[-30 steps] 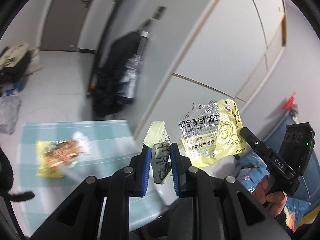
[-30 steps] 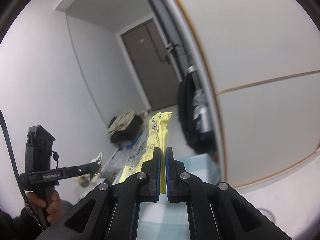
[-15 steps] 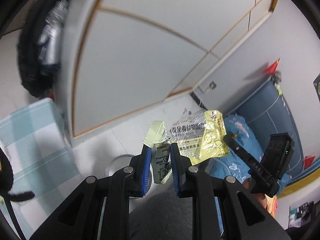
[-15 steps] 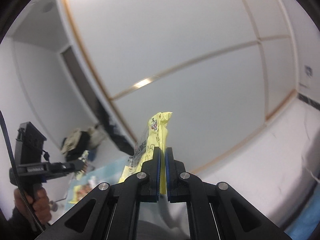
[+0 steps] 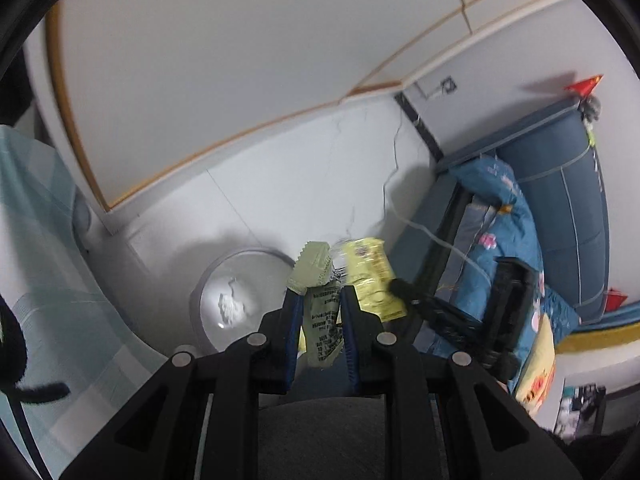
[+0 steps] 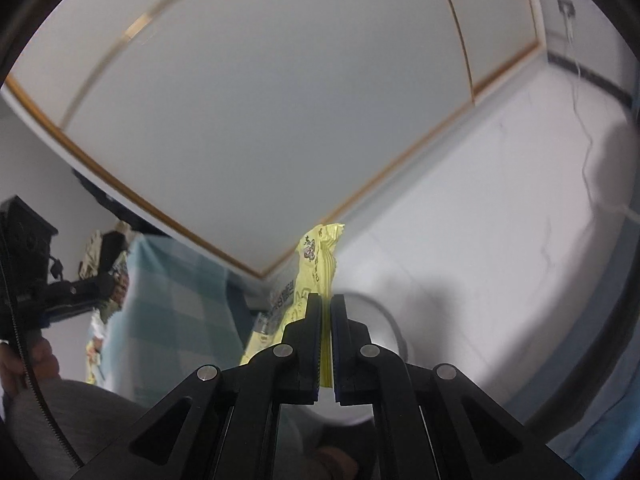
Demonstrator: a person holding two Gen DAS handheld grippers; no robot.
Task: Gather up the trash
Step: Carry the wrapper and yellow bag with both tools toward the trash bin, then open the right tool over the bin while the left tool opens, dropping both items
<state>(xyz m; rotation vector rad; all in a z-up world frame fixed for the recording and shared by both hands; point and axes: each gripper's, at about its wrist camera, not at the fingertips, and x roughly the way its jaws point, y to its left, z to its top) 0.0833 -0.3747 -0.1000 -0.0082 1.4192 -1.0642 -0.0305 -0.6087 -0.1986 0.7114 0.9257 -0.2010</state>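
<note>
My left gripper [image 5: 320, 300] is shut on a pale green wrapper [image 5: 316, 280], held in the air just right of a round white trash bin [image 5: 240, 280] on the floor. My right gripper [image 6: 326, 304] is shut on a yellow and clear snack wrapper [image 6: 316, 256]; it also shows in the left wrist view [image 5: 370, 280], next to the green wrapper. The bin rim [image 6: 390, 320] shows just behind the right gripper. The left gripper [image 6: 104, 280] shows at the left edge of the right wrist view.
A table with a light blue checked cloth [image 5: 36, 240] stands left of the bin, and a yellow wrapper [image 6: 94, 356] lies on it. White wardrobe panels [image 5: 220, 60] rise behind. A blue bed with patterned bedding [image 5: 520, 232] is at the right. A white cable [image 5: 392, 184] runs down the wall.
Both grippers have swung right and downward with their wrappers, away from the table. The white bin has come into full view below them.
</note>
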